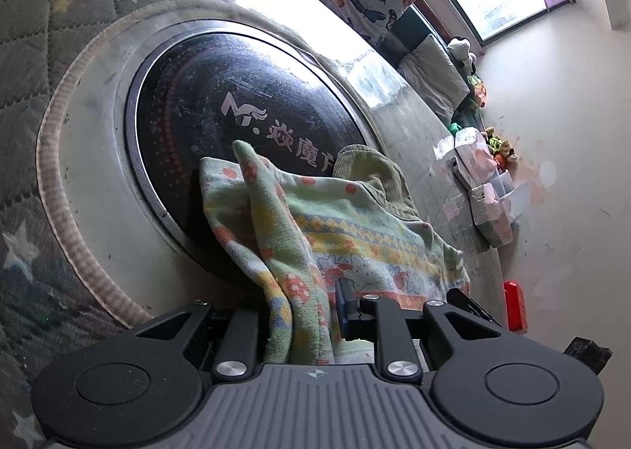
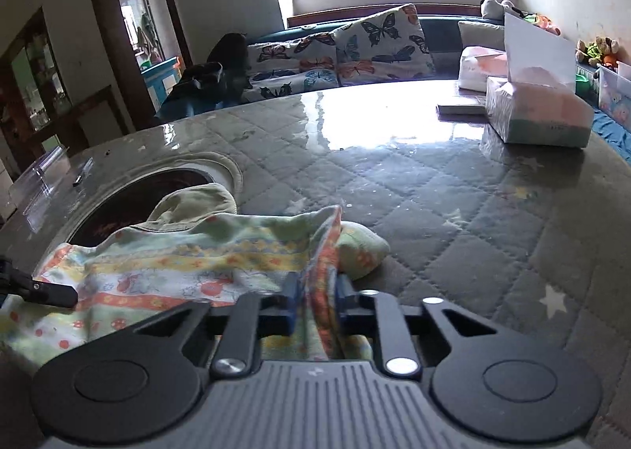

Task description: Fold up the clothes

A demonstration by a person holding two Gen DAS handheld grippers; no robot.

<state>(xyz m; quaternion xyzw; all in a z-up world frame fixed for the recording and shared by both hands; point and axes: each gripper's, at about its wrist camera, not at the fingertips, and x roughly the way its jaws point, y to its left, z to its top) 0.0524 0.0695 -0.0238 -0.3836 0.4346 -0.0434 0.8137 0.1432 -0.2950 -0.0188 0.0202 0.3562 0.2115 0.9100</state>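
both grippers grip one patterned garment (image 2: 189, 263) lying on the desk (image 2: 453, 212): left gripper (image 1: 303, 315) fingers pinch a bunched edge, right gripper (image 2: 315, 303) fingers clamp another fold, likely to stretch it flat for folding.

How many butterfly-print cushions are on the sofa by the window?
2: one cushion toward the left of the sofa, the other cushion beside it, nearer the middle. More may be hidden behind the tissue box.

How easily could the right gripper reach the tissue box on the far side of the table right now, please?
Probably not easily: the right gripper is shut on the patterned garment, so it would drag that along. The quilted table cover up to the tissue box looks clear.
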